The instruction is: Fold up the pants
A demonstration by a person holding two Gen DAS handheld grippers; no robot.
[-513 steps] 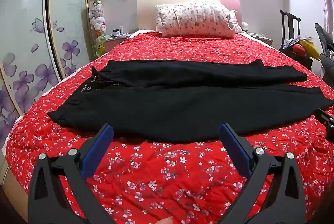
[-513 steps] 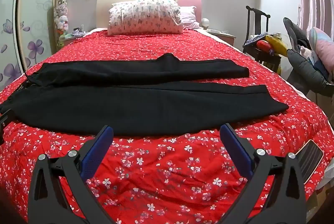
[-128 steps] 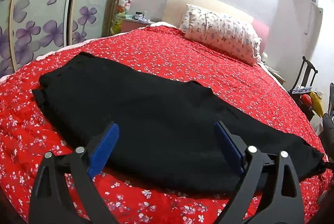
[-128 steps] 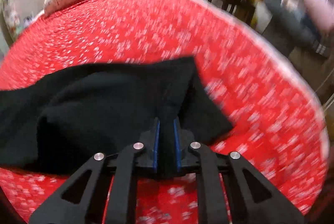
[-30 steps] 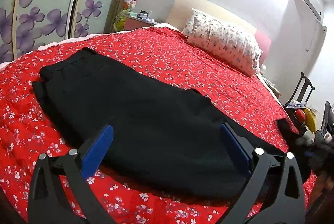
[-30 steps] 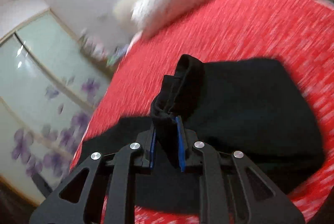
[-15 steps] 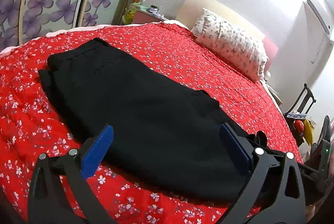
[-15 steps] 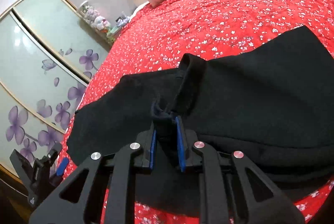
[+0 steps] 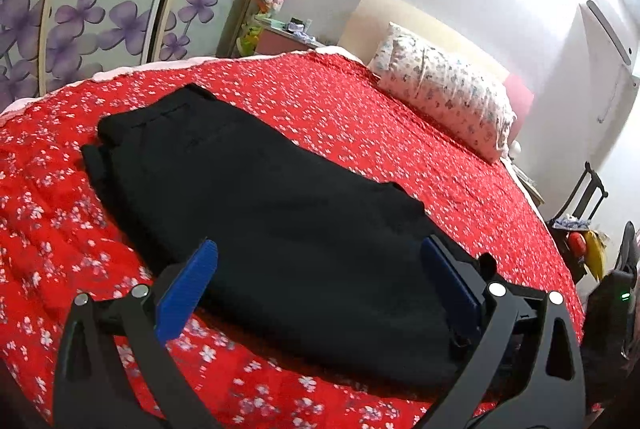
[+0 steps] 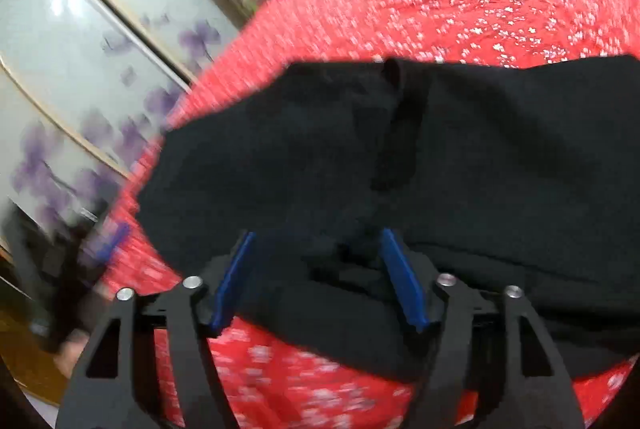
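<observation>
Black pants [image 9: 272, 213] lie folded on your red floral bedspread [image 9: 360, 117]; your right gripper [image 10: 320, 269] is spread over the laid-down cuff, your left gripper [image 9: 320, 269] gaping alongside, gripping nothing.

Both tools are showing the same build. The left gripper [image 9: 320, 287] is carrying two black, flat-plate arms with triangular cut-outs, each arm ending in a bright blue rectangular pad. Round silver screws are sitting at the joints, two on each side. Its right-hand pad is looking darker, shaded navy. The right gripper [image 10: 318, 277] is wearing the same black angular linkage, the same silver screw heads in pairs, and the same blue pads edged along the inner faces of its fingers. A black crossbar is joining the finger bases behind the pads in the right wrist view.
</observation>
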